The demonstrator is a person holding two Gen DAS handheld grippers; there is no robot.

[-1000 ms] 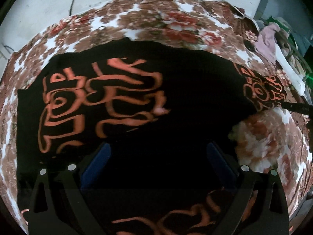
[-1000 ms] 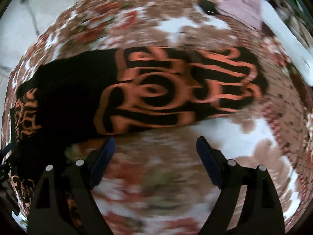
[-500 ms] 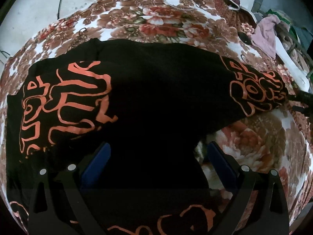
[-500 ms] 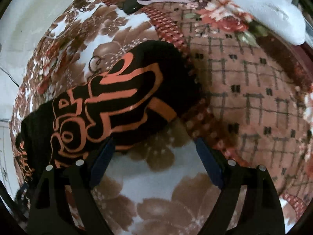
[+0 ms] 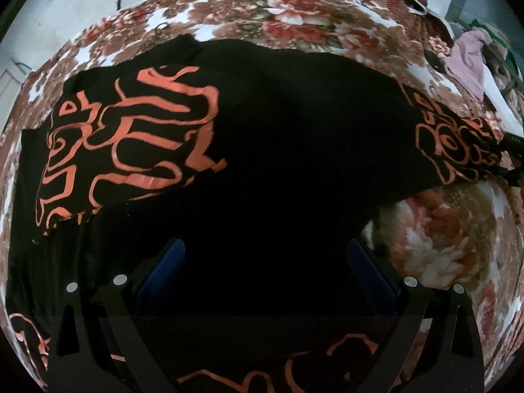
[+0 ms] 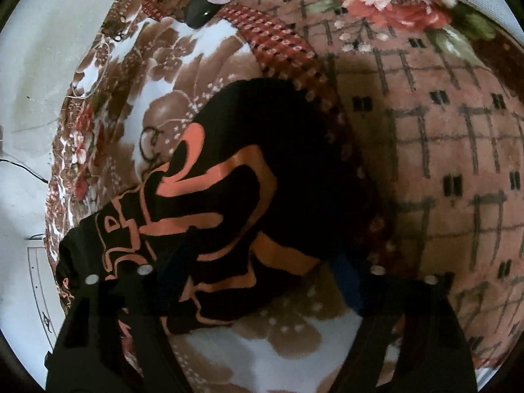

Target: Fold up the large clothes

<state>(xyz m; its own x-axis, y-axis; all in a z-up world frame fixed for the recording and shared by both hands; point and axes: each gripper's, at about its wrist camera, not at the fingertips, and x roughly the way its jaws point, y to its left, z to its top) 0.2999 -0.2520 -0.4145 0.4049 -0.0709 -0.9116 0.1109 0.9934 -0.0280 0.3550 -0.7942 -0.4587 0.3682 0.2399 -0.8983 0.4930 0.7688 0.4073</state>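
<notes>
Garment (image 5: 288, 150): black, orange print, spread flat on a floral blanket (image 5: 294, 23). Long axis in the left wrist view runs from 9 o'clock to 3 o'clock; left sleeve panel (image 5: 131, 144) at 10 o'clock, right sleeve end (image 5: 458, 144) at 2 o'clock.

Left hand-held gripper (image 5: 265, 262): jaws wide, over the dark body cloth at 6 o'clock; nothing pinched that can be seen. Well apart from either sleeve end.

Right hand-held gripper (image 6: 258, 262): jaws have just been closing to a middling gap, and the sleeve end (image 6: 235, 203) lies between them. The left finger (image 6: 183, 249) overlaps the printed cloth; the blue pad (image 6: 347, 278) at 5 o'clock sits just beside the sleeve's edge. Whether the pads already press the cloth cannot be told. The sleeve runs from 8 o'clock up to 1 o'clock in this view.

Judgement: the right hand is the nearer one to that sleeve, so the next fold likely carries it inward toward the body.
</notes>
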